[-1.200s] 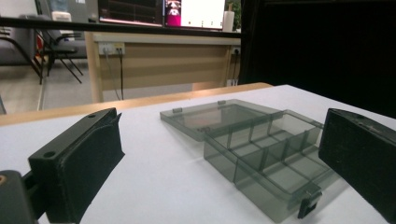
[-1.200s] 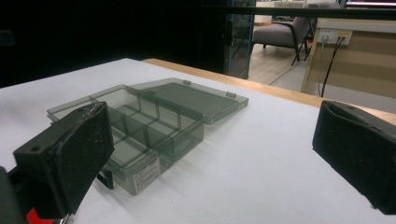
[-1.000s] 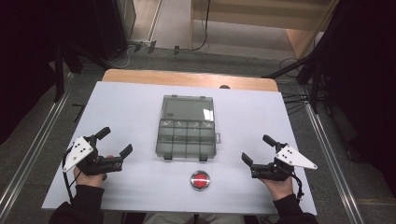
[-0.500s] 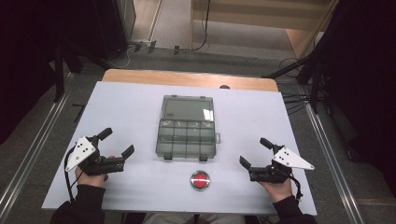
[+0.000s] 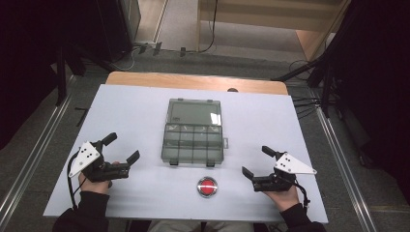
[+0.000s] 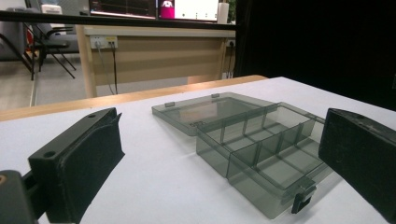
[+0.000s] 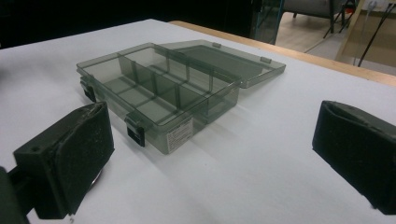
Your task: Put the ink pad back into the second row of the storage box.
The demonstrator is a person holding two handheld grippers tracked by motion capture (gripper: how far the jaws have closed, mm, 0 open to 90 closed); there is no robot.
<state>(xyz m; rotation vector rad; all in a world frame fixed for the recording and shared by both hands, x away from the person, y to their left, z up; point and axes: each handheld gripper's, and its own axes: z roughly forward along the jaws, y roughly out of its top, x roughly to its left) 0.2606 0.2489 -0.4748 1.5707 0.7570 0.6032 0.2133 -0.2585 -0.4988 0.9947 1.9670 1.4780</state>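
Your left gripper [image 5: 121, 149] and right gripper [image 5: 258, 161] both sat jaws apart, empty, flanking the compartment box [image 5: 193, 132] mid-table; its lid lay open, compartments seemingly empty, nothing started.

Both forearms wear dark sleeves [image 5: 89, 205]. The left gripper [image 5: 122, 153] and right gripper [image 5: 256, 163] are black, each with two blocky jaws faced in rough black padding — a small round hole near each jaw's base. Each carries a pale grey three-cornered plate [image 5: 84, 155] dotted with dark holes, and trails a thin black cable [image 5: 71, 186].
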